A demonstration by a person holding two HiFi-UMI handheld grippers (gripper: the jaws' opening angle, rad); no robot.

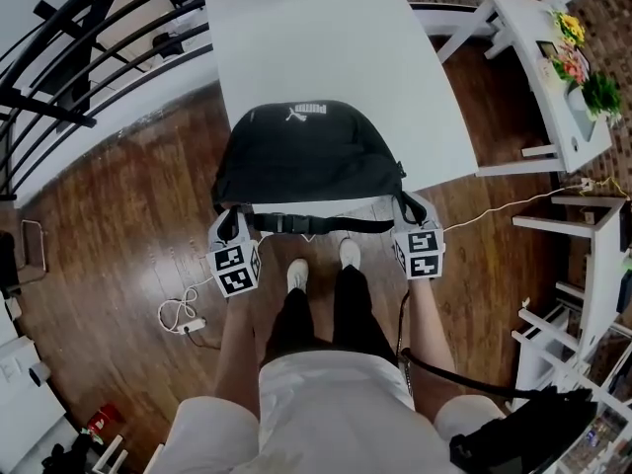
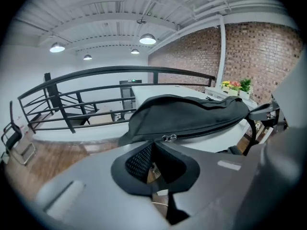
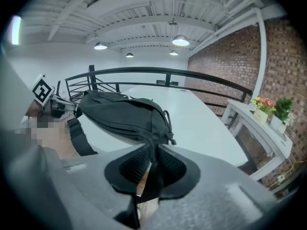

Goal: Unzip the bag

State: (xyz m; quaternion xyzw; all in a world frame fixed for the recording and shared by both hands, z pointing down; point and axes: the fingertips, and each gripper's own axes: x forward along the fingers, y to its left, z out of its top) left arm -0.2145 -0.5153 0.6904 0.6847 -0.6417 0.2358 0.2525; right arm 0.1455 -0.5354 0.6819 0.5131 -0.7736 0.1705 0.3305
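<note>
1. At twelve o'clock in the head view stands the white bench (image 1: pixel 326 38). Its six o'clock edge carries the load.
2. The black bag (image 1: pixel 306 156) lies across that edge, partly overhanging toward the person, with its long axis running nine to three o'clock.
3. The strap (image 1: pixel 296 223), with its buckle, hangs slack at the bag's six o'clock between the two tools.
4. The left hand-held gripper (image 2: pixel 154 146) sits at the bag's seven o'clock end. Its jaws are pressed together on the fabric corner of the bag.
5. The right hand-held gripper (image 3: pixel 152 150) sits at the five o'clock end. Its jaws are clamped on the strap where the webbing leaves the bag, and the webbing passes down between the pads.
6. The zip pull (image 2: pixel 168 138) shows in the left gripper view at one o'clock of the jaw tips, just beside them but not between them. The zip line beyond it reads closed along the bag's length.
7. Judgement on the step: the bag is pinned at both ends and the unzipping proper has not yet begun.
8. Judgement on the next move: one tool must let go and take the small metal pull squarely. The other must keep the bag taut so the slider runs toward three o'clock without the fabric bunching.
</note>
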